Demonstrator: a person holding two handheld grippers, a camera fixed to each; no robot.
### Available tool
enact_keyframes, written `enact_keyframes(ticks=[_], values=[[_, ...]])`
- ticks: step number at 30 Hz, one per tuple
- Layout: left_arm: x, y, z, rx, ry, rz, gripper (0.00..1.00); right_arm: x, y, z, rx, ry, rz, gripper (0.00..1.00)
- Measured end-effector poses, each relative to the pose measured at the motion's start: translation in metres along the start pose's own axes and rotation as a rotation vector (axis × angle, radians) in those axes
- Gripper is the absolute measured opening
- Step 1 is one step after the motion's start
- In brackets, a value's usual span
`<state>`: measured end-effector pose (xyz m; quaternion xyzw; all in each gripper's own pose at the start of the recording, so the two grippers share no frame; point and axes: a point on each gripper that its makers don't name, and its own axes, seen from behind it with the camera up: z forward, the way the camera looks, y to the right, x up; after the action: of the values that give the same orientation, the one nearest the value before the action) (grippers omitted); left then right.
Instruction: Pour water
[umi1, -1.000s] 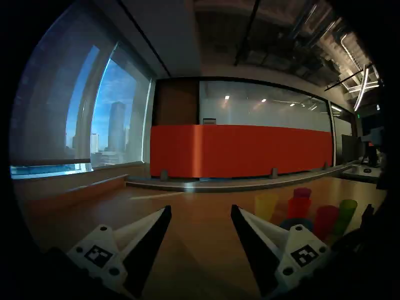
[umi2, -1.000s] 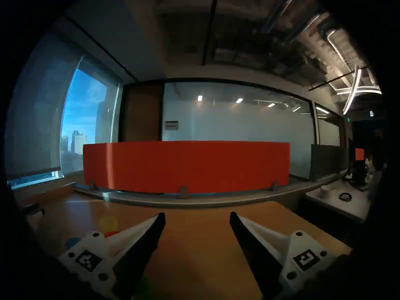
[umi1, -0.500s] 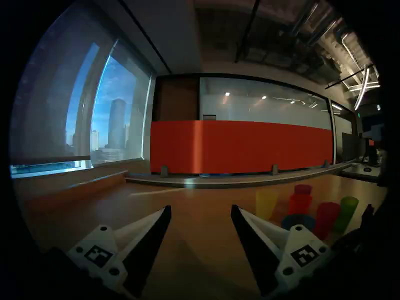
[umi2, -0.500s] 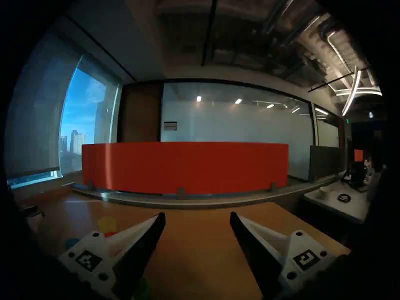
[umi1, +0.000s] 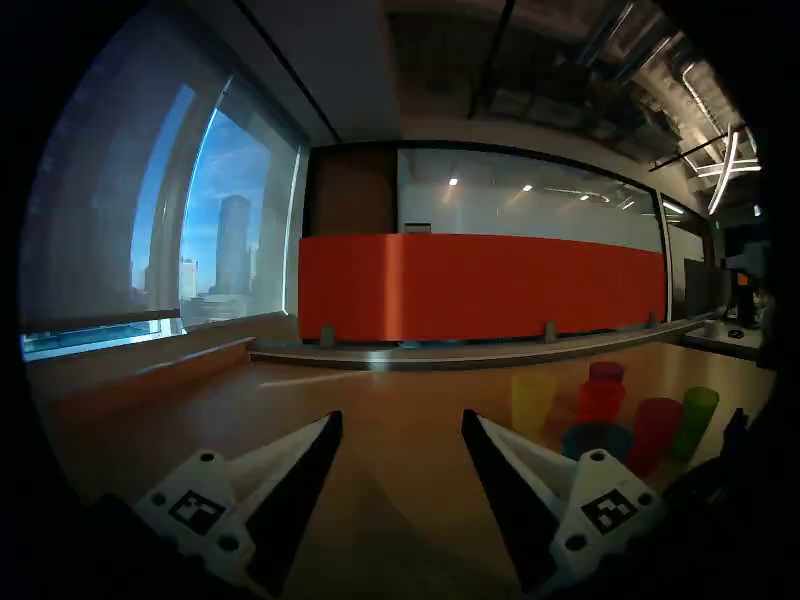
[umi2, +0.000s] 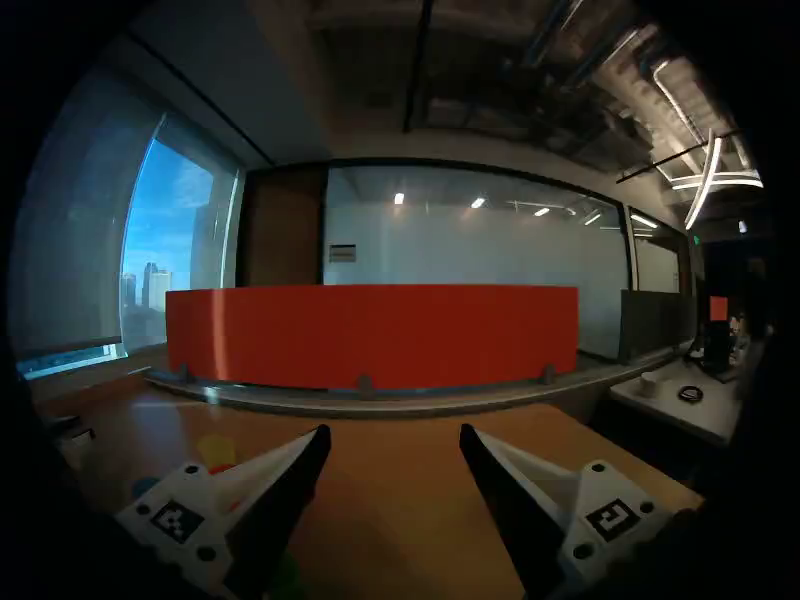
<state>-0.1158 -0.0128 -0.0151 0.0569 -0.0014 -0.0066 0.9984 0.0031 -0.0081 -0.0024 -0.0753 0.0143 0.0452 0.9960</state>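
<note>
My left gripper (umi1: 400, 413) has its jaws wide apart with nothing between them. My right gripper (umi2: 394, 430) is the same, spread and empty.

In the left gripper view the cups stand close together on the wooden table (umi1: 400, 480), off to the right past my finger. They are a yellow cup (umi1: 532, 398) of translucent plastic, a red cup with a magenta top (umi1: 600, 392), a low blue cup (umi1: 596, 438), a plain red cup (umi1: 655, 428) and a green cup (umi1: 696, 412).

In the right gripper view the yellow cup (umi2: 215, 449) peeks over my left finger. A grey side desk (umi2: 668, 402) with a white mug (umi2: 650, 382) sits beyond the table's right edge.

Bare tabletop runs ahead of both pairs of jaws to the long orange partition (umi1: 480, 285) along the far edge. A tall window (umi1: 225, 250) closes the left side.
</note>
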Motion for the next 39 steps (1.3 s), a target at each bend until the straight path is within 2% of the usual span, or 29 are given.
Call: enact_keyframes(ticks=[14, 16, 18, 24, 33, 39], values=[[-0.002, 0.0, 0.0, -0.004, -0.002, 0.004, 0.88, -0.002, 0.006, -0.004, -0.005, 0.002, -0.001, 1.0], [-0.002, 0.0, 0.0, -0.004, -0.002, 0.004, 0.91, -0.002, 0.006, -0.005, -0.004, 0.007, -0.003, 1.0], [-0.002, 0.001, 0.0, -0.004, -0.002, 0.004, 0.99, -0.002, 0.007, -0.007, -0.003, 0.014, -0.001, 1.0], [-0.002, 0.001, 0.0, -0.004, -0.003, 0.004, 0.99, -0.003, 0.008, -0.013, 0.012, 0.037, 0.011, 1.0], [-0.002, 0.001, -0.001, -0.004, -0.003, 0.004, 0.99, -0.017, 0.012, -0.013, 0.04, 0.062, 0.03, 1.0], [-0.002, 0.0, -0.001, -0.004, -0.003, 0.004, 0.99, -0.034, 0.015, -0.008, 0.052, 0.054, 0.031, 1.0]])
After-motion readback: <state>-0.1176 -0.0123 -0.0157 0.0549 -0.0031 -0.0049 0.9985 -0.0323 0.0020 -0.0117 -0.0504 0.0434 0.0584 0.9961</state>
